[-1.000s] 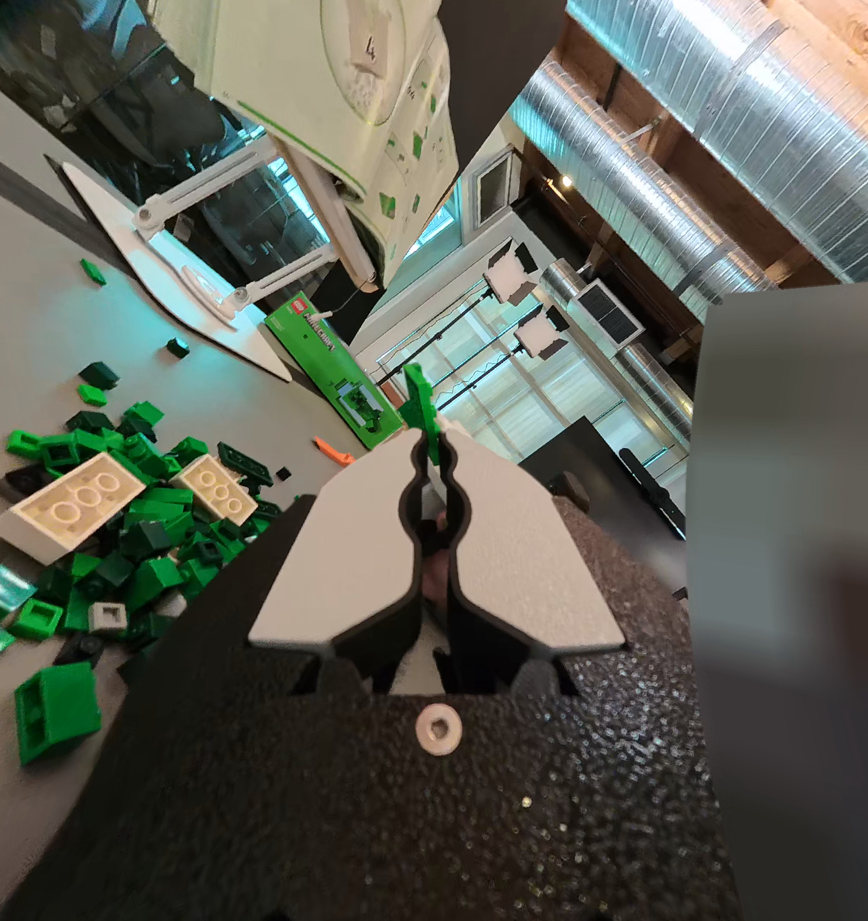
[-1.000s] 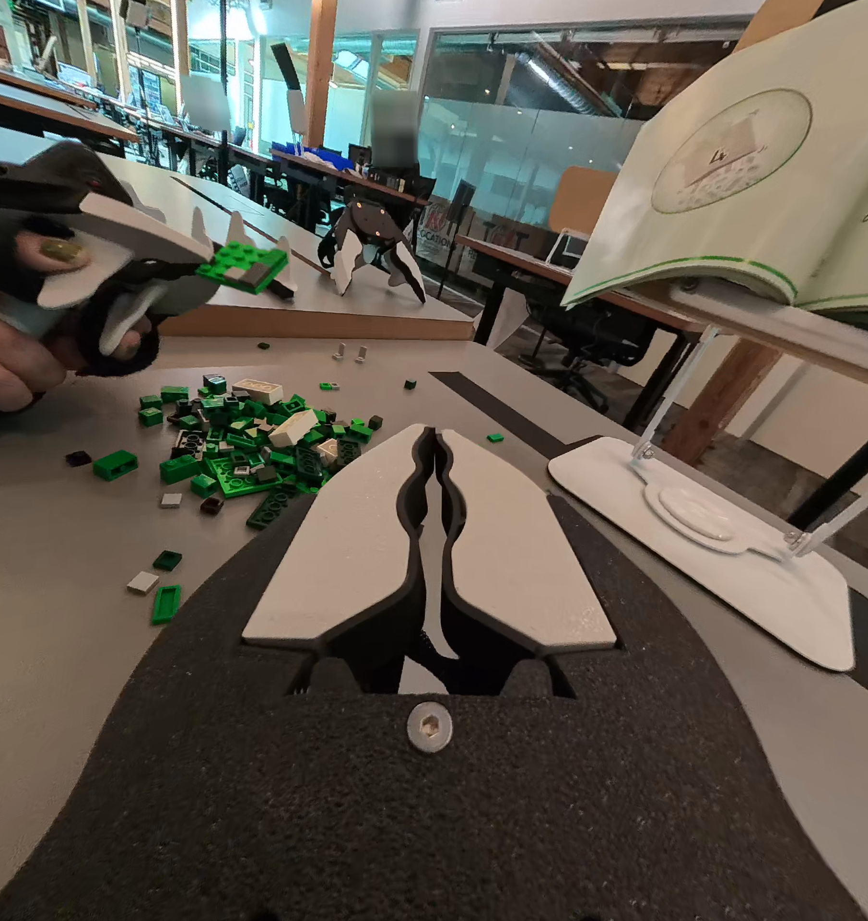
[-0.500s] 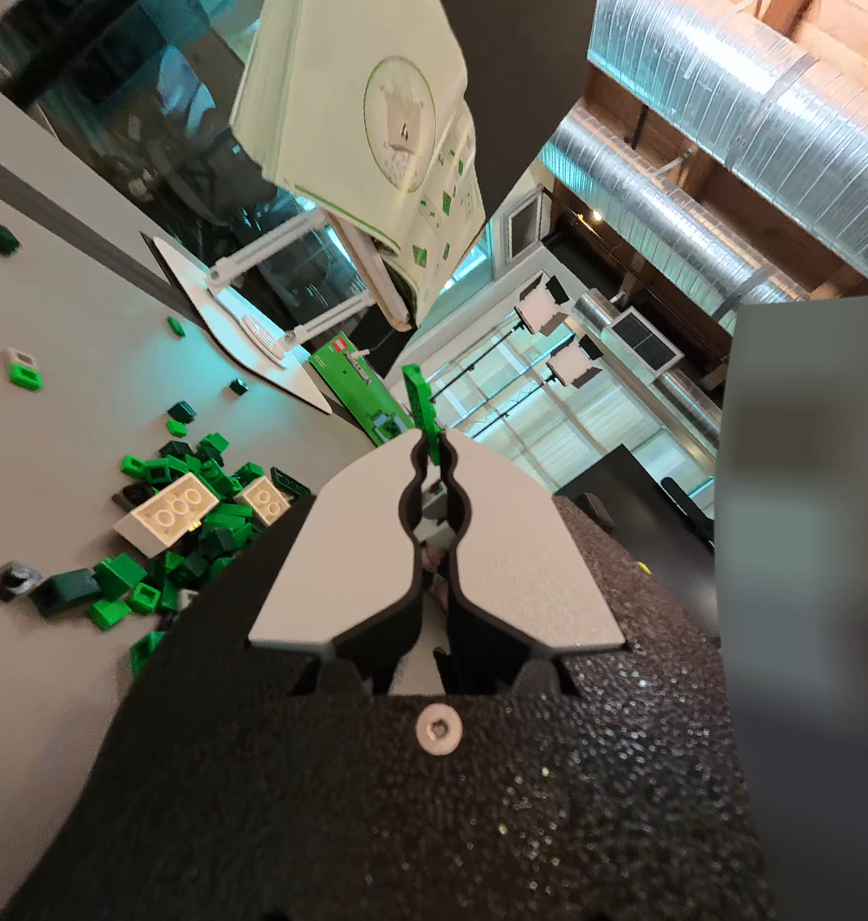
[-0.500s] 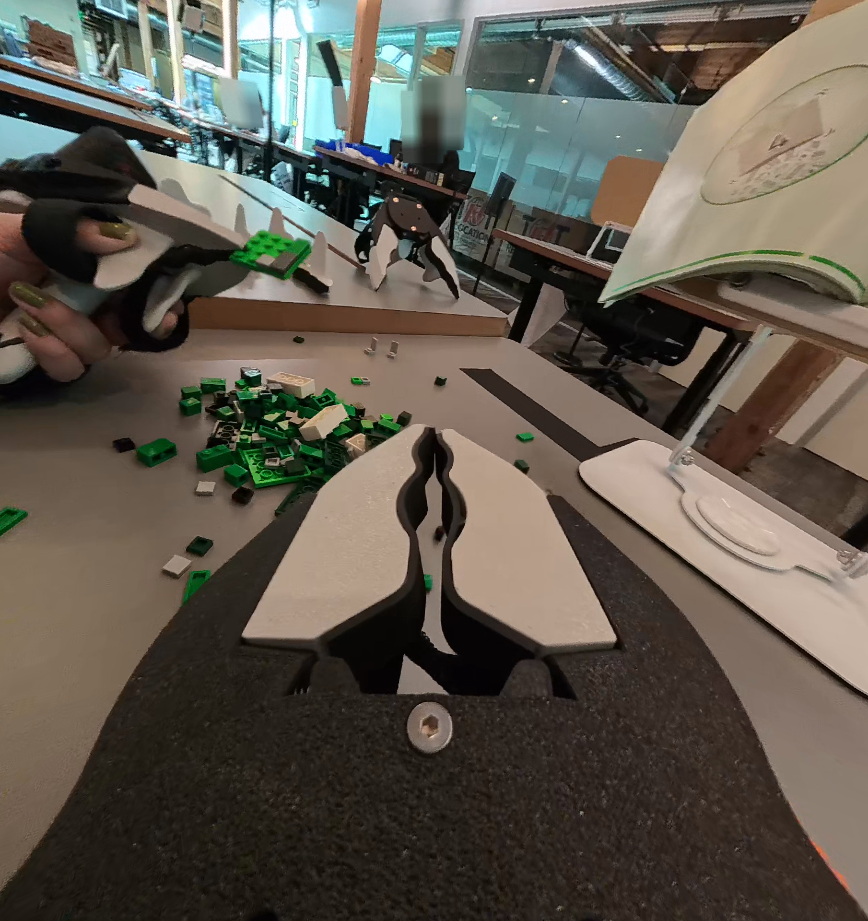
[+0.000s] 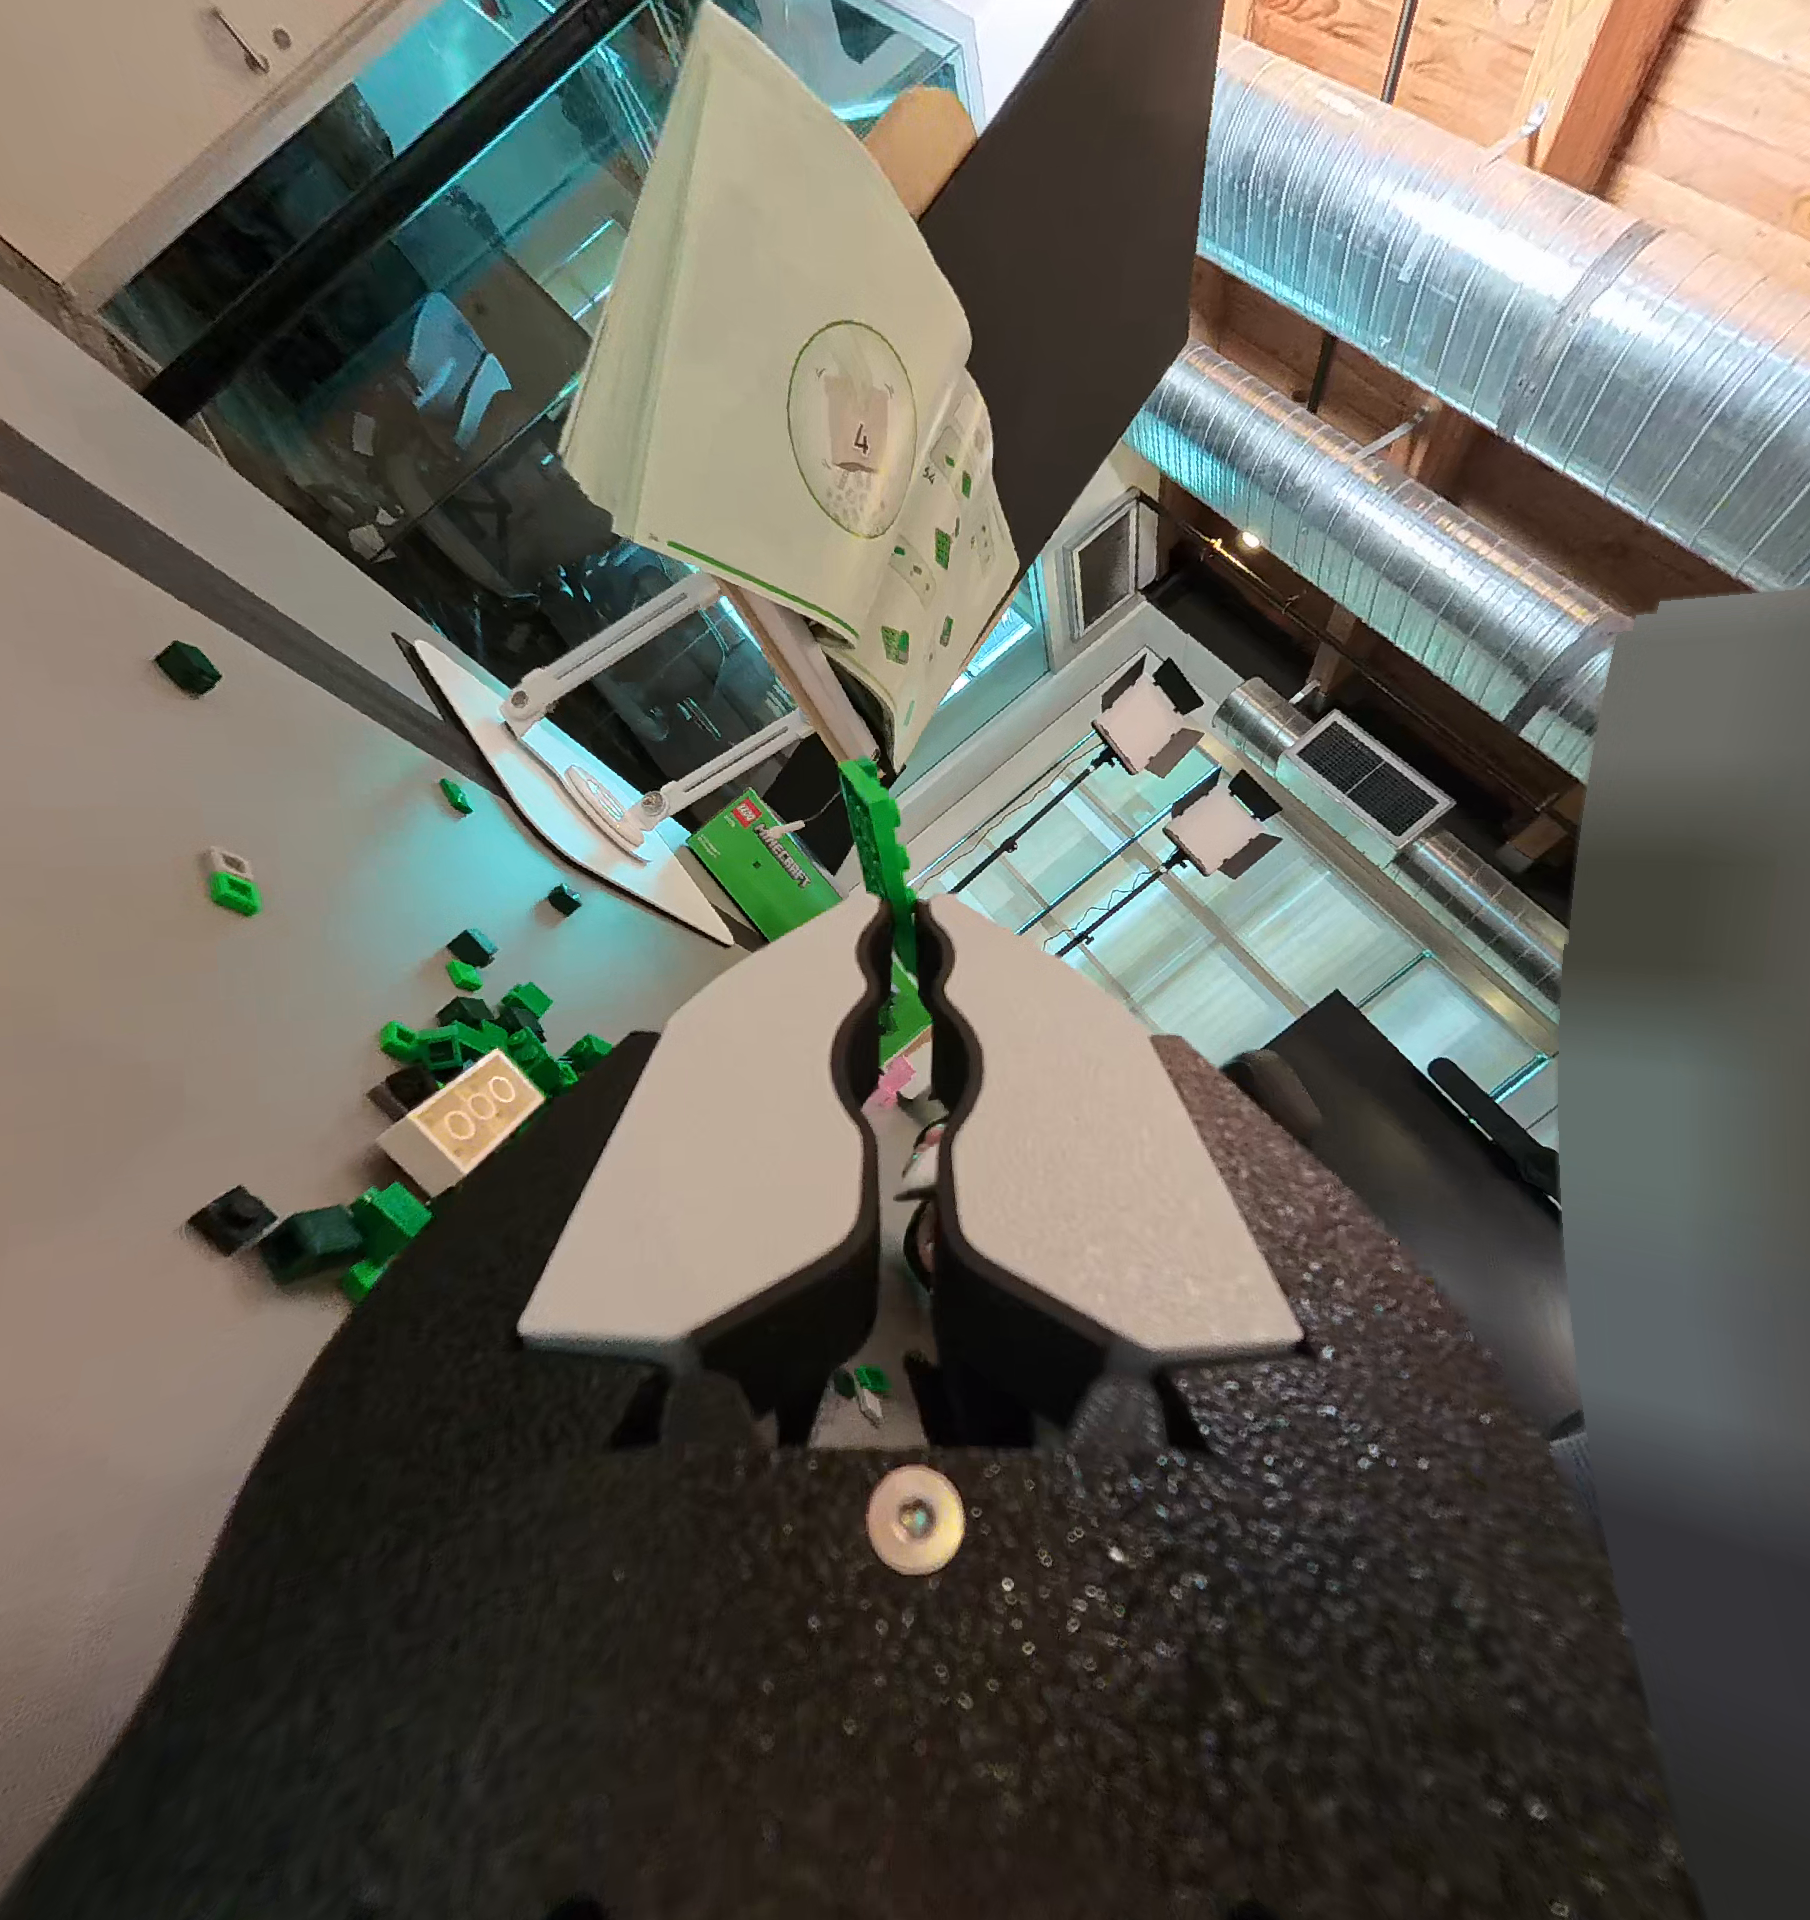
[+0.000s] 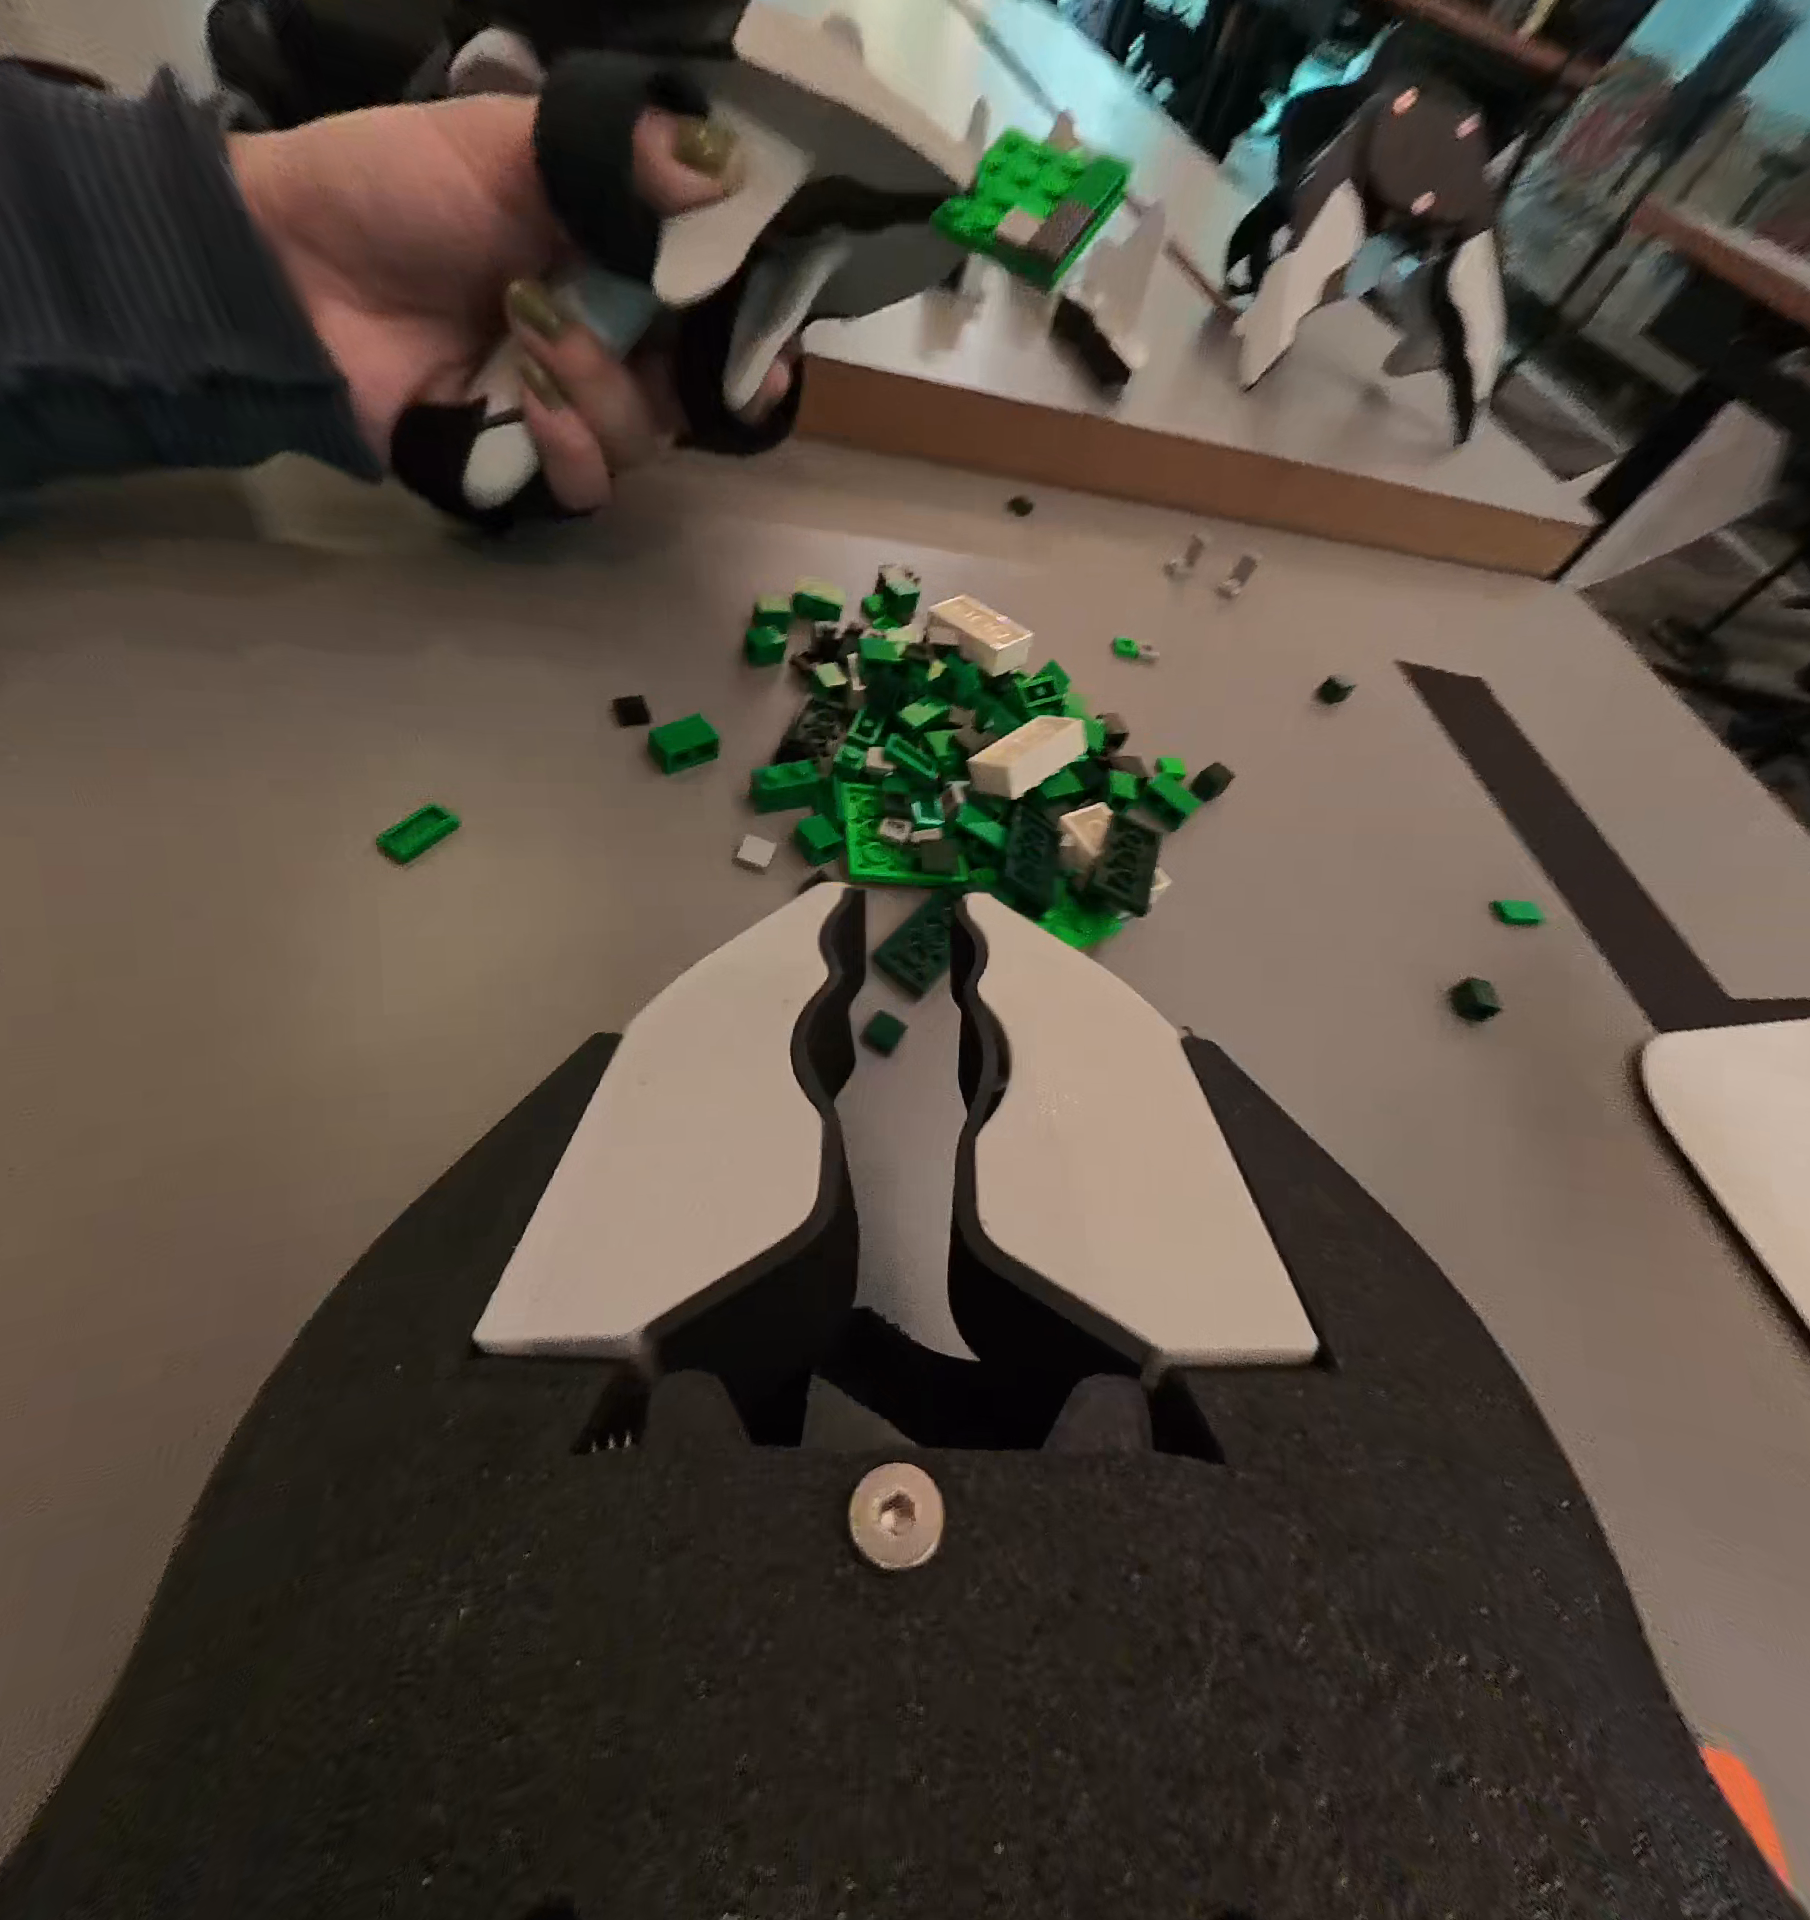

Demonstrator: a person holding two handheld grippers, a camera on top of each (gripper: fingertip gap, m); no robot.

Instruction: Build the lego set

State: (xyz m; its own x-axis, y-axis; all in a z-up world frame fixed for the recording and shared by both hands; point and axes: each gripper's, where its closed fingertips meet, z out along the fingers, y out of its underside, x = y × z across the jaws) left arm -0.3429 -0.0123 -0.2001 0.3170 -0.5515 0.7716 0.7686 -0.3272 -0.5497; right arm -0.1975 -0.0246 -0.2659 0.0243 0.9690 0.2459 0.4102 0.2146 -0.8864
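My left gripper (image 5: 906,914) is shut on a bright green plate assembly (image 5: 873,831), seen edge-on and held up in the air. In the right wrist view the left gripper (image 6: 953,223) is at the upper left in a person's hand, and the assembly (image 6: 1036,208) shows studs and a grey tile. My right gripper (image 6: 906,920) is slightly open and empty, with its tips at the near edge of the pile of green, dark green and white bricks (image 6: 963,769). A dark green plate (image 6: 922,951) lies between its fingertips. The pile also shows in the left wrist view (image 5: 465,1060).
The instruction booklet (image 5: 807,416) sits open on a white stand (image 5: 589,790), whose base (image 6: 1763,1143) is at the right. A green box (image 5: 776,862) lies behind it. Loose bricks (image 6: 418,831) lie scattered around. A black tape strip (image 6: 1566,831) crosses the table. Spare grippers (image 6: 1379,239) rest on the far table. The grippers' ends are close to 15 cm from one another.
My right gripper has tilted down and moved up to the pile, and its jaws have parted a little. My left gripper has turned and lifted, still holding the green plate assembly.
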